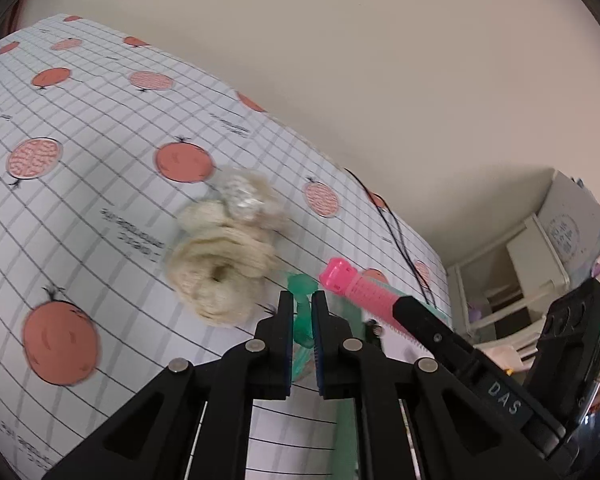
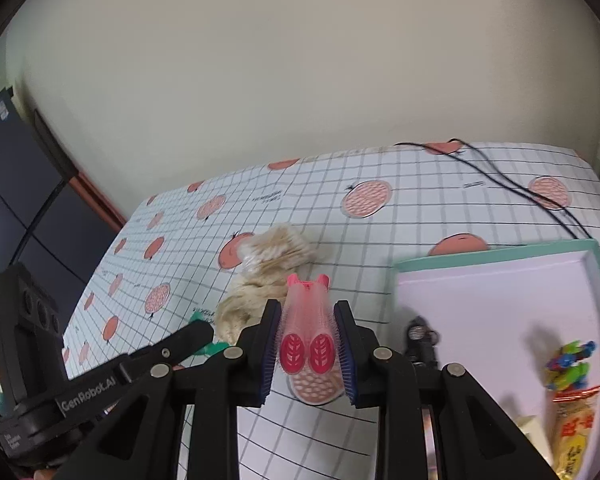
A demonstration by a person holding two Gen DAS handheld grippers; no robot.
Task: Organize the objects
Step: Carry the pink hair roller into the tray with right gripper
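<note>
My left gripper (image 1: 303, 303) is shut on a green plastic piece (image 1: 300, 285), whose top sticks out above the fingertips. A cream fluffy scrunchie (image 1: 220, 276) with a clear wrapper lies on the tablecloth just left of it. My right gripper (image 2: 307, 314) is shut on a pair of pink hair rollers (image 2: 306, 344), held lengthwise between the pads. The left wrist view shows the rollers (image 1: 356, 286) close to the right of the green piece. In the right wrist view the scrunchie (image 2: 268, 276) lies just beyond the rollers, and the left gripper (image 2: 198, 332) reaches in from the left.
A white box with a teal rim (image 2: 500, 254) sits at the right, holding a colourful toy (image 2: 572, 362) and a snack packet (image 2: 572, 432). A small black item (image 2: 420, 334) lies at its left edge. A black cable (image 2: 540, 200) crosses the fruit-patterned tablecloth (image 2: 380, 240). White shelves (image 1: 520, 280) stand beyond.
</note>
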